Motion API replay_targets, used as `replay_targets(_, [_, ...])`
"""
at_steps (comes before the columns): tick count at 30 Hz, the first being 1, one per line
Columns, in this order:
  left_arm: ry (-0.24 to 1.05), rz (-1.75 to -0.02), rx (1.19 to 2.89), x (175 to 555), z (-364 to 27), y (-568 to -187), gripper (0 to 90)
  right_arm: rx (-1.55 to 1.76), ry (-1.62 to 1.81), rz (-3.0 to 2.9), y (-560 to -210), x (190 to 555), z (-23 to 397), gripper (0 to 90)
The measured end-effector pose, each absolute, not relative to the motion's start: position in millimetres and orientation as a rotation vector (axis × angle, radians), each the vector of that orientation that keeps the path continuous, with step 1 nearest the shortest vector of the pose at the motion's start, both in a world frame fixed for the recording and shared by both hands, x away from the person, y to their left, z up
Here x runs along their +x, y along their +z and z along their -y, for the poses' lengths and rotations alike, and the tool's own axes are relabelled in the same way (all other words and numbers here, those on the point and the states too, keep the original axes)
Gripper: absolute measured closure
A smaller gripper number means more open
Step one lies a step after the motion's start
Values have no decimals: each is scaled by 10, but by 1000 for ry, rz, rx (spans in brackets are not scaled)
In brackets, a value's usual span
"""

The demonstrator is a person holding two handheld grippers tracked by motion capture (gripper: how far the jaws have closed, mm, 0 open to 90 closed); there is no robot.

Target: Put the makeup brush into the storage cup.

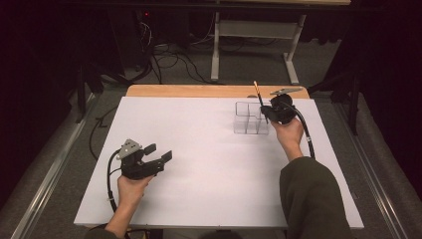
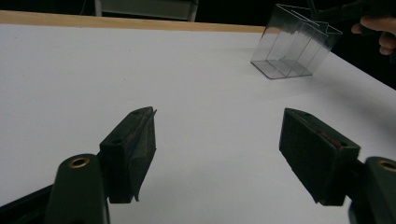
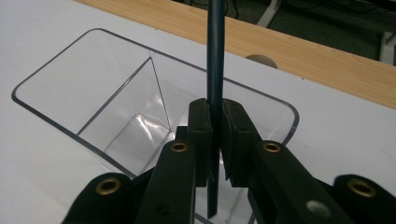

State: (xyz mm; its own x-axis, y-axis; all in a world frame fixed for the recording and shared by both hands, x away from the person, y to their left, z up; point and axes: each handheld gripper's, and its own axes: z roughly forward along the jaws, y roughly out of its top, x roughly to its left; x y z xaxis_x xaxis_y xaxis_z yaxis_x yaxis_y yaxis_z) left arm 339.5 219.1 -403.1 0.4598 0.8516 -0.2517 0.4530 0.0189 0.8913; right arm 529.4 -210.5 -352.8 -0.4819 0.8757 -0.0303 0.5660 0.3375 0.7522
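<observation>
A clear plastic organiser (image 1: 251, 118) with several compartments stands at the back right of the white table. My right gripper (image 1: 268, 113) hovers over its right side, shut on a thin dark pencil (image 1: 260, 99) with an orange upper end. In the right gripper view the pencil (image 3: 215, 60) runs upright between the pads and its lower end reaches down into the organiser (image 3: 116, 107). My left gripper (image 1: 158, 152) rests at the front left of the table, open, nothing between its fingers (image 2: 133, 149). The organiser (image 2: 294, 44) stands far off to the right in the left gripper view.
The white table top (image 1: 199, 149) has a wooden strip (image 1: 199, 91) along its far edge. Beyond it lie cables on the floor and a white desk frame (image 1: 254, 40). A dark sleeve (image 1: 311, 199) comes in at the bottom right.
</observation>
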Motion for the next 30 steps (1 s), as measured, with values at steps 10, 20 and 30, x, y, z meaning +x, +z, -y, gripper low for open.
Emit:
replay_targets(10, [459, -1154, 1618, 3392, -2186, -4031, 276, 1277, 951, -2177, -3547, 5296, 2128, 845])
replay_targets(20, [461, -1153, 1619, 3393, -2182, -4032, 276, 1312, 945, -2176, -3553, 5293, 2141, 718])
replay_targets(30, [461, -1150, 1622, 3392, -2179, -4031, 275, 1283, 968, -2163, -3498, 5234, 2122, 666])
